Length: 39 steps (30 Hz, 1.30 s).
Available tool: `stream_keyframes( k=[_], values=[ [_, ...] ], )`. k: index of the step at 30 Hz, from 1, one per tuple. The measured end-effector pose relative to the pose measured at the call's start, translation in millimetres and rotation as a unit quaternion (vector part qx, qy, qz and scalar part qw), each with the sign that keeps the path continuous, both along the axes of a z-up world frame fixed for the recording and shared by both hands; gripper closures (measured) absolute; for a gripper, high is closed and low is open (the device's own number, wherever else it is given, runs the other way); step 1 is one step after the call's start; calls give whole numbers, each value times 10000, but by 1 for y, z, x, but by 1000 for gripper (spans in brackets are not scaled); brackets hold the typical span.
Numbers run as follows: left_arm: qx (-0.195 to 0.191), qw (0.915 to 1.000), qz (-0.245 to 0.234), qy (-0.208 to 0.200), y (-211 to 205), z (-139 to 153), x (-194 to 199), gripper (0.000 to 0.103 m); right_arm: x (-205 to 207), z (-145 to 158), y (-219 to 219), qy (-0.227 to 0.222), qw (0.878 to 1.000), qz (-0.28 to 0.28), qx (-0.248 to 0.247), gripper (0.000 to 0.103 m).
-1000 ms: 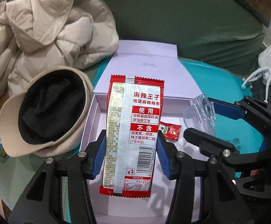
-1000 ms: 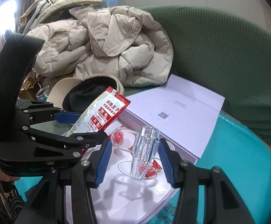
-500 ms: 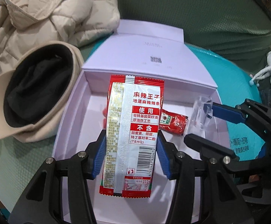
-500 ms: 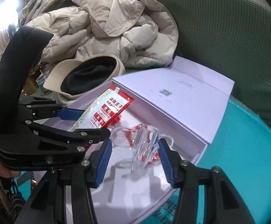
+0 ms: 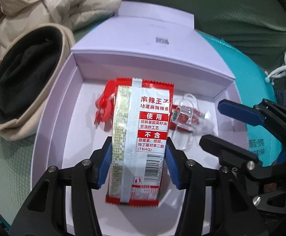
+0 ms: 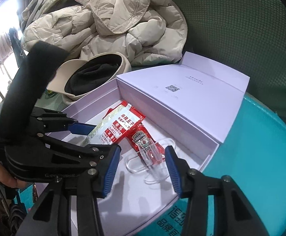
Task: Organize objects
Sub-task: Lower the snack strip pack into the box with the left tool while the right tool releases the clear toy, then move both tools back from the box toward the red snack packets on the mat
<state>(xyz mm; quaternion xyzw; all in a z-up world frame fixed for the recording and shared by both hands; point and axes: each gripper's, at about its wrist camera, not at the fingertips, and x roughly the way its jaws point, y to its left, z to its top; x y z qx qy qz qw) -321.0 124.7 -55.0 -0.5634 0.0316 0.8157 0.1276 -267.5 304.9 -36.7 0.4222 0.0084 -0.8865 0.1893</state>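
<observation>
Left gripper [image 5: 139, 165] pinching glossy snack packet [image 5: 141, 137], hiding part of red clip [image 5: 103, 108]. Right gripper [image 6: 143, 169] spread around clear plastic piece [image 6: 152, 157], atop ketchup sachet [image 6: 141, 139] in box [image 6: 182, 118].

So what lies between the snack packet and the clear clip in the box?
A ketchup sachet, partly under the clip and beside the packet; clearest in the right wrist view.

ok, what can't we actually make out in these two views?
- Red plastic piece, left wrist view: mostly behind the snack packet; absent from the right view.
- Ketchup sachet: partly under the clear plastic holder, distorted through it.
- Print on the box lid: too small, blurred.
- Whether the left gripper fingers still pinch the packet: unclear.
</observation>
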Motion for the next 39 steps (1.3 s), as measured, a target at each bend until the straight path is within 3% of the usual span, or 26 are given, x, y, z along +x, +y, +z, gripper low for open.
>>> stream_keyframes(
  k=[19, 23, 31, 39],
  values=[
    [151, 9996, 248, -60, -7, -5, 7, 50, -8, -6, 5, -181, 9995, -267, 38, 54],
    [91, 9994, 337, -9, -9, 0, 12, 47, -9, -7, 5, -166, 9991, -376, 104, 48],
    [-40, 9987, 429, 263, -27, 22, 27, 45, -6, 3, -9, -14, 9968, -609, 519, 43],
    [96, 9970, 466, 608, -40, 53, 32, 45, -1, 35, -21, 109, 9926, -996, 688, 41]
  ],
)
